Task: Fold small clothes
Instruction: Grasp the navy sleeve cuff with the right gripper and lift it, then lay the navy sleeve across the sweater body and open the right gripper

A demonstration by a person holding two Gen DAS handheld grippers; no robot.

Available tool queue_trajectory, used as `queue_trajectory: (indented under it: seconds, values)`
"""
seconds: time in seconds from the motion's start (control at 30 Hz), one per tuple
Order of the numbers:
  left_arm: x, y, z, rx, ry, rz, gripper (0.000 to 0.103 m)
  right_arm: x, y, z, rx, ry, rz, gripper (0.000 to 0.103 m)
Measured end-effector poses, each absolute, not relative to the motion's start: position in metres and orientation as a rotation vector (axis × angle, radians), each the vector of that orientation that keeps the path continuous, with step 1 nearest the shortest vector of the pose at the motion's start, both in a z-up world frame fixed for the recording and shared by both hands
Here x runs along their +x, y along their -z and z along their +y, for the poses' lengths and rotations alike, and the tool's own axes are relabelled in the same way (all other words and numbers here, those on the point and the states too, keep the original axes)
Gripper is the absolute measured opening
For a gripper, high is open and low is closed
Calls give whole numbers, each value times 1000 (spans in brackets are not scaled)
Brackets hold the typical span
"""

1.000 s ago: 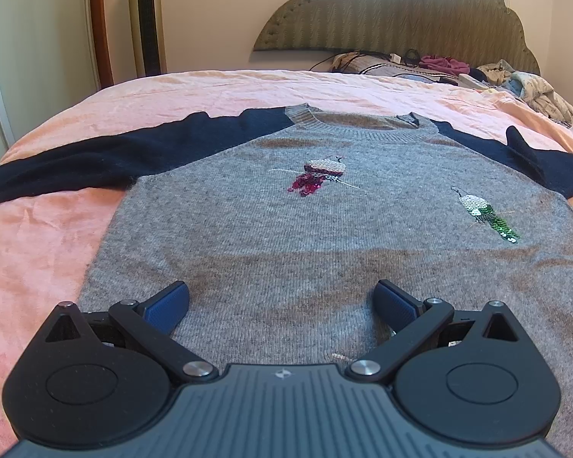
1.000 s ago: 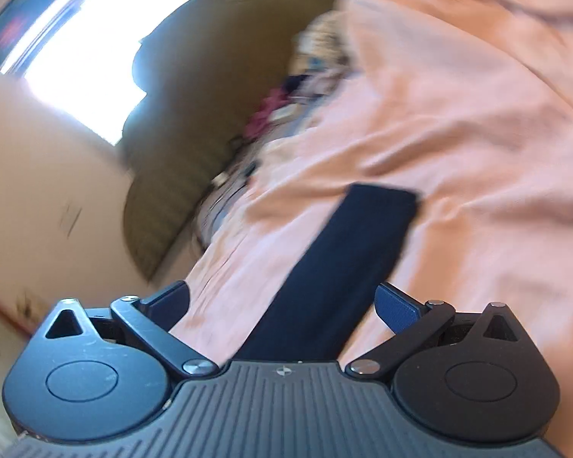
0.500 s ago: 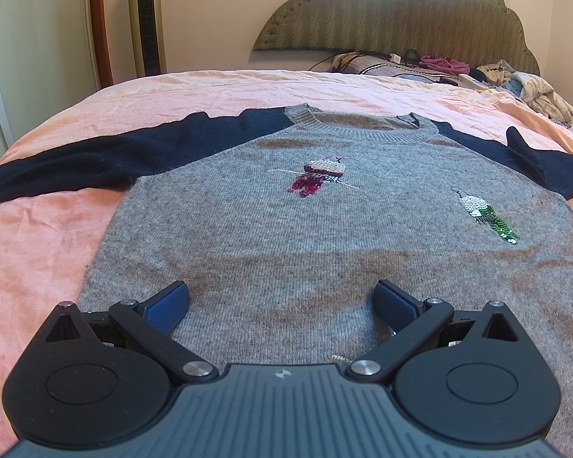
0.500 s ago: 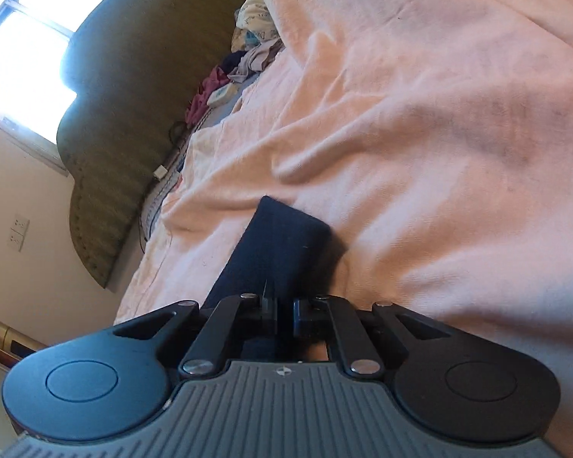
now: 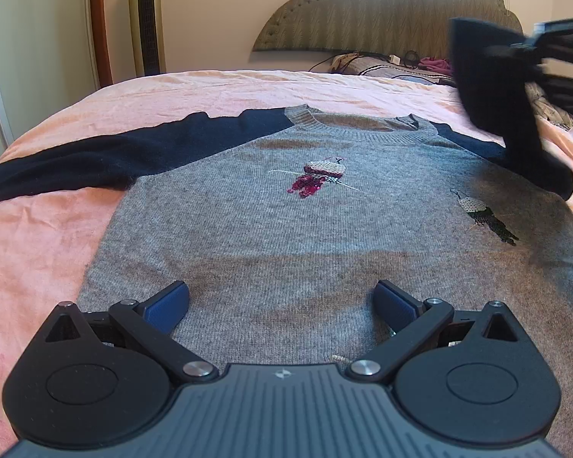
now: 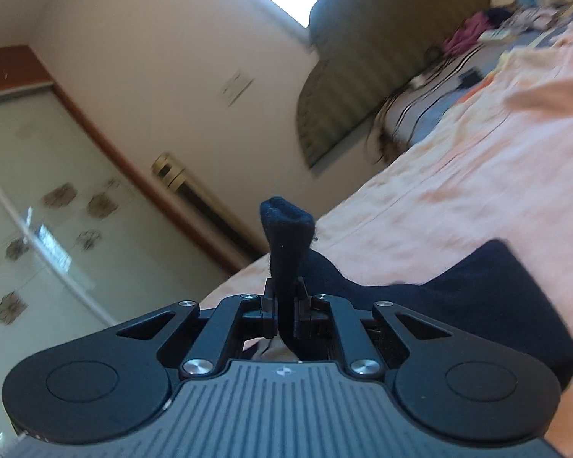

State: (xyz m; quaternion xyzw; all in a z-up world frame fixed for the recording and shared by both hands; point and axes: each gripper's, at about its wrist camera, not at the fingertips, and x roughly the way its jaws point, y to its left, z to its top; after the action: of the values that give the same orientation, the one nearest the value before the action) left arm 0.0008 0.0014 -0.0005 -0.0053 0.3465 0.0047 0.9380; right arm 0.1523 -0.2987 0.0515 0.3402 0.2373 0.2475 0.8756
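Sweater (image 5: 317, 236) lies flat, front up, on the pink bedspread (image 5: 38, 236), neck toward the headboard (image 5: 386, 19). Grey body w/ two sequin birds; one navy sleeve (image 5: 95, 160) stretched out flat beside the body. Other sleeve (image 5: 492, 87) is lifted above the sweater's shoulder, cuff pinched in the right gripper (image 6: 285, 305), jaws nearly closed on the fabric. Left gripper (image 5: 282, 301) hovers over the sweater's hem, jaws wide apart, nothing btw them.
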Motion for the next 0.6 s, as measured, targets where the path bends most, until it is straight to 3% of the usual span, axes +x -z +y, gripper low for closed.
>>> queue_trajectory:
  seconds: [0.07,0.13,0.17,0.27,0.4,0.53,0.6]
  values:
    - [1,0,1,-10,-9,708,103,155,-35,-252,684,-534,595,19]
    - [0,0,2,-11,-5,706,103,145,-22,-230,665,-504,666,34]
    - [0,0,2,-10,0,706,103,129,-16,-226,664,-484,673,44]
    - [-2,-3,7,-30,29,709,103,90,-13,-238,683,-496,641,45]
    - [14,-22,27,-266,136,731,103,45,-9,-268,604,-433,588,66]
    - [74,-26,31,-433,160,824,103,29,12,-297,665,-379,604,65]
    - [100,-21,23,-418,153,848,103,27,11,-300,682,-386,586,70]
